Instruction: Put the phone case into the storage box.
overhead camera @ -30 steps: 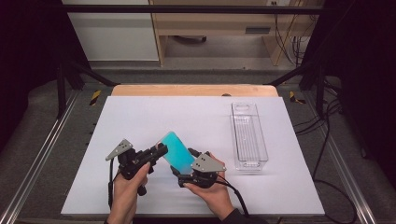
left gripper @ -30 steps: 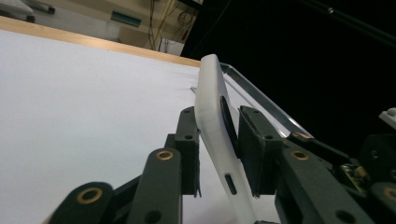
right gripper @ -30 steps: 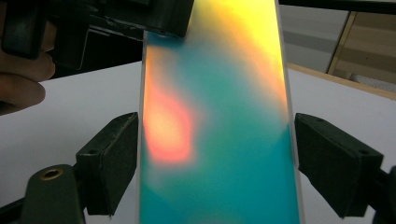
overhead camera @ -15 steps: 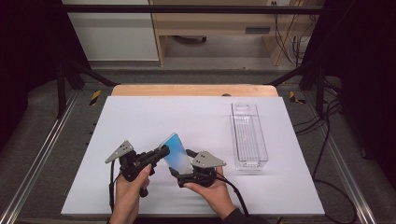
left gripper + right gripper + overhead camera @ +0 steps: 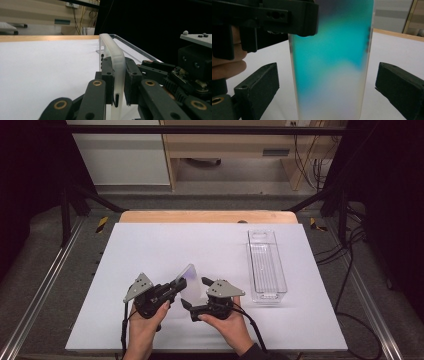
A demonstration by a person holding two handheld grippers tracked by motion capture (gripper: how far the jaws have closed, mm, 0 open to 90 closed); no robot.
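A translucent phone case [image 5: 189, 277] with a teal sheen stands tilted on edge above the white table sheet [image 5: 150, 245], near its front. My left gripper [image 5: 177, 284] is shut on it; in the left gripper view both pads clamp the case's frosted rim [image 5: 117, 60]. My right gripper [image 5: 195, 292] sits just right of the case. Its jaws have just been opening. In the right gripper view they stand wide on either side of the case [image 5: 332, 67], with a gap between each pad and it. The left gripper's jaw [image 5: 287, 17] grips the case's top corner there.
A long clear plastic tray [image 5: 266, 265] lies lengthwise at the right of the sheet, a hand's width from my right gripper. A wooden strip [image 5: 207, 216] borders the sheet's far edge. Metal rails [image 5: 45, 285] run along both sides of the table.
The right gripper's jaws have opened and let go of the case. The case has turned from showing its teal face to nearly edge-on. Both hands stayed in place.
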